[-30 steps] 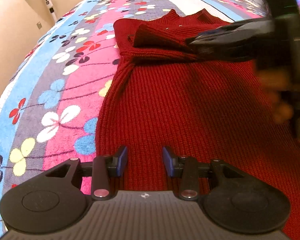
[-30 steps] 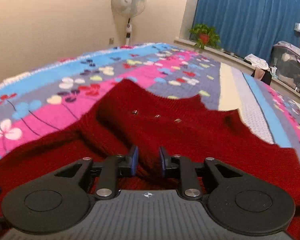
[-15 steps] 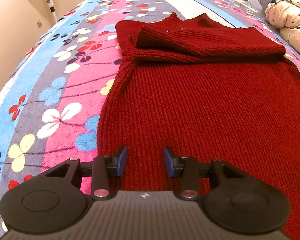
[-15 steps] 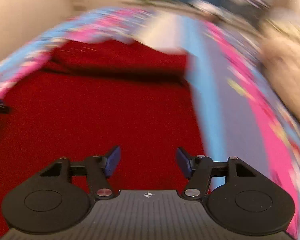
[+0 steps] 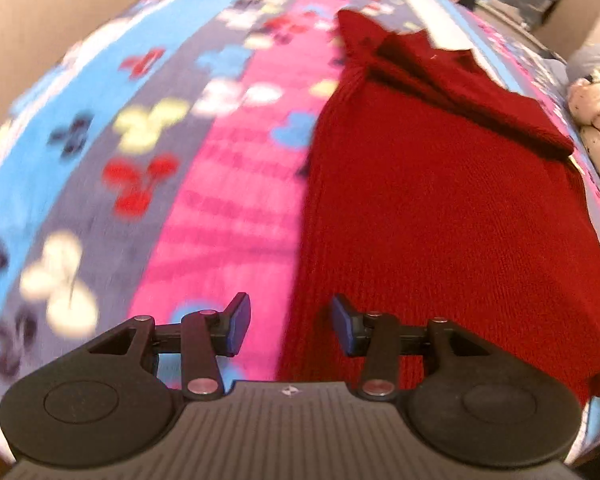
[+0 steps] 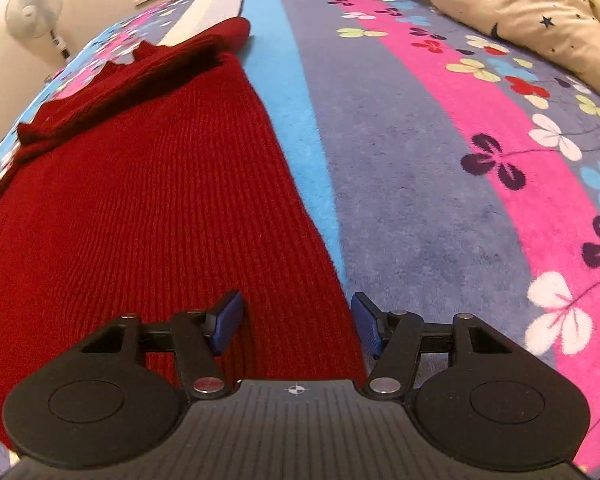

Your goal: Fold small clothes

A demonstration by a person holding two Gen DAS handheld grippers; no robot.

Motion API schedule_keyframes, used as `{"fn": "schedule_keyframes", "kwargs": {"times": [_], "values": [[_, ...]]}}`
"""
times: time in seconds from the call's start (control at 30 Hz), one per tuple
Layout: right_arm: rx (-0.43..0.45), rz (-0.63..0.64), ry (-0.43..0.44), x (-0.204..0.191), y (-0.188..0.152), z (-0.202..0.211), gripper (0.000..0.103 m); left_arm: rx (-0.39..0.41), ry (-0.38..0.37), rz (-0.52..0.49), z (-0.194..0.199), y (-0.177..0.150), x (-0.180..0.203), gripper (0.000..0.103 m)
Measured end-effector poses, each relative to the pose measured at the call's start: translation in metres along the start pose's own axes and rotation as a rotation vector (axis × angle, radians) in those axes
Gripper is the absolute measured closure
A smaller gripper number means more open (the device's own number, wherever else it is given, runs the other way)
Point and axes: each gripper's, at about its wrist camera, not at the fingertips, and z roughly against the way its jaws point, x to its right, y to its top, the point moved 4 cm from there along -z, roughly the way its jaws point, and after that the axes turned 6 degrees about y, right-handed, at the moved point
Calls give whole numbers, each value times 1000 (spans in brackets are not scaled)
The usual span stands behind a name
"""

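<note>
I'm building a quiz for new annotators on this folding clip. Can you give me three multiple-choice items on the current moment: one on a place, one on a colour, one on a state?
1. Where does the left hand-held gripper sit against the sweater?
A. Astride its left side edge
B. Over the collar
C. On the star-print duvet

2. What colour is the blanket stripe directly beside the sweater's right edge?
A. Yellow
B. Light blue
C. Green

3. What state is the right hand-held gripper in?
A. Shut on a sleeve
B. Shut and empty
C. Open, holding nothing

Answers:
1 A: in the left wrist view one finger is over the pink blanket and the other over red knit.
2 B: the right wrist view shows a light blue band running along that edge.
3 C: its fingers stand well apart, straddling the sweater's right edge with no fabric pinched.
</note>
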Motion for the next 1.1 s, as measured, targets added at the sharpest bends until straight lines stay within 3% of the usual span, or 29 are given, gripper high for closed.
{"fn": "schedule_keyframes", "kwargs": {"times": [0.23,0.33,0.4,0.43,0.47,0.57,0.67,0.77,0.87,0.93,1.0,1.03,1.07,1.1], "values": [[-15,-23,1,1,5,-4,44,-9,12,-40,4,-27,9,54],[-14,-1,9,-2,5,-4,56,-8,31,-70,5,-32,16,55],[-7,7,38,-4,4,-2,82,4,30,-94,5,-33,20,68],[-1,6,50,-5,4,0,83,7,12,-106,5,-34,23,81],[9,9,53,-6,4,2,85,12,8,-115,7,-34,26,86],[70,14,86,-9,7,20,86,39,10,-135,14,-33,28,92],[164,-41,165,-3,15,53,87,83,-50,-94,33,-29,21,93],[200,-90,213,6,13,77,88,123,-108,-42,53,-29,12,94],[155,-92,179,12,8,72,97,97,-107,-20,54,-34,8,95],[53,-121,179,18,4,50,96,42,-91,-15,42,-35,8,93],[-23,-132,142,20,0,30,90,-14,-71,-14,28,-36,8,83],[-32,-123,113,20,-1,25,88,-40,-50,-17,21,-36,8,69],[-36,-112,85,19,-1,21,83,-56,-33,-17,16,-37,7,65],[-41,-109,62,19,-1,17,71,-64,-23,-15,13,-37,7,65]]}}
